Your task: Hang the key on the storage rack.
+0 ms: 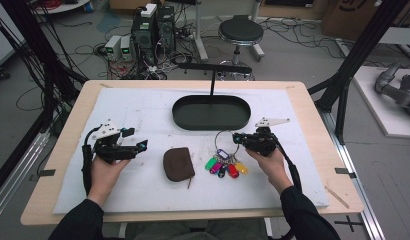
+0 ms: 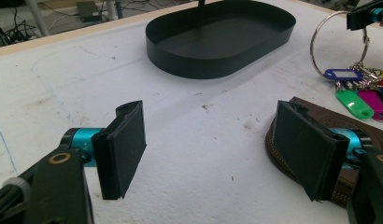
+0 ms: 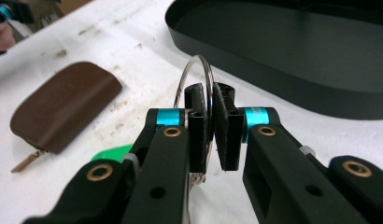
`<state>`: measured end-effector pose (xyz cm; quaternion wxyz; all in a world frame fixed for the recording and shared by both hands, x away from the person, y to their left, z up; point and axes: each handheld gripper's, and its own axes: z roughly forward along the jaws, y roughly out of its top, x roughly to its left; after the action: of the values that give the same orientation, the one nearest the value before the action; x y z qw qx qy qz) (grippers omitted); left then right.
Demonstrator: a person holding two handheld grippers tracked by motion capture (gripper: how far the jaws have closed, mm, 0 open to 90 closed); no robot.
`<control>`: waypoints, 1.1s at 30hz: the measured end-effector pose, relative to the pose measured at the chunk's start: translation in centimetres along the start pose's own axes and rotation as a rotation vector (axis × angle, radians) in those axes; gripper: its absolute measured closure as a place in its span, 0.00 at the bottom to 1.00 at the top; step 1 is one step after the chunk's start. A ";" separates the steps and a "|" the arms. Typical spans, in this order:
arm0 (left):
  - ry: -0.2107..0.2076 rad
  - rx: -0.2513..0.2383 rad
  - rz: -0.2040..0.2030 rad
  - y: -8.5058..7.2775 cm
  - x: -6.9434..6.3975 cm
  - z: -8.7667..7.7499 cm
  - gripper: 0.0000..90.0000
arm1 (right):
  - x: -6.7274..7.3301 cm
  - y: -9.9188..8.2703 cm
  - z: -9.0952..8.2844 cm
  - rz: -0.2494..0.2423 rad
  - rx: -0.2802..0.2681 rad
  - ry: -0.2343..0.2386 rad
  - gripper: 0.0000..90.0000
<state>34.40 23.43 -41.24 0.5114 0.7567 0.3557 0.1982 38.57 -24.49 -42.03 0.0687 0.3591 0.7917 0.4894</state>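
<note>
While the left tongs (image 1: 143, 145) gape, the right tongs (image 1: 236, 136) pinch the key ring (image 1: 227, 138), tags (image 1: 226, 166) trailing toward the person.

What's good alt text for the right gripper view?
The right gripper has its jaws shut on a large metal key ring above a white mat. A brown leather pouch lies to the left, and a dark oval tray sits behind.

The scene is evenly and softly lit from above, and only faint shadows are cast. Slight softness is seen throughout the high view.
</note>
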 end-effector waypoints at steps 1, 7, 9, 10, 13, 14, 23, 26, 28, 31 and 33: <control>0.000 0.000 0.000 0.0 0.0 0.0 0.29 | 0.0 0.0 0.0 -0.003 0.005 -0.003 0.96; -0.004 0.000 0.002 0.0 0.0 0.0 0.29 | 0.3 0.1 -0.1 -0.035 0.007 -0.015 0.98; -0.004 -0.001 -0.001 0.0 0.0 0.0 0.29 | 0.7 0.4 -0.3 -0.057 0.001 -0.015 0.98; -0.004 -0.001 -0.001 0.0 0.0 0.0 0.29 | 0.7 0.4 -0.3 -0.057 0.001 -0.015 0.98; -0.007 -0.002 0.001 0.0 0.0 0.0 0.29 | 1.3 0.9 -0.9 -0.077 -0.019 -0.012 0.98; -0.007 -0.002 0.001 0.0 0.0 0.0 0.29 | 1.3 0.9 -0.9 -0.077 -0.019 -0.012 0.98; -0.012 -0.004 -0.003 0.0 0.0 0.0 0.29 | 1.7 2.2 -2.9 -0.107 -0.085 -0.022 0.98; -0.013 -0.007 -0.002 0.0 0.0 0.0 0.29 | 1.7 2.6 -3.5 -0.113 -0.098 -0.024 0.98; -0.015 -0.008 -0.002 0.0 0.0 0.0 0.29 | 1.6 2.9 -3.7 -0.117 -0.109 -0.022 0.98; -0.014 -0.006 0.000 0.0 0.0 0.0 0.29 | 1.6 3.1 -4.1 -0.114 -0.123 -0.015 0.98; -0.012 -0.007 -0.002 0.0 0.0 0.0 0.29 | 1.5 3.5 -4.6 -0.122 -0.135 -0.009 0.98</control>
<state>34.43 23.40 -41.25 0.5161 0.7559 0.3526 0.1945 37.09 -25.94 -36.41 0.1260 0.3073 0.7769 0.5349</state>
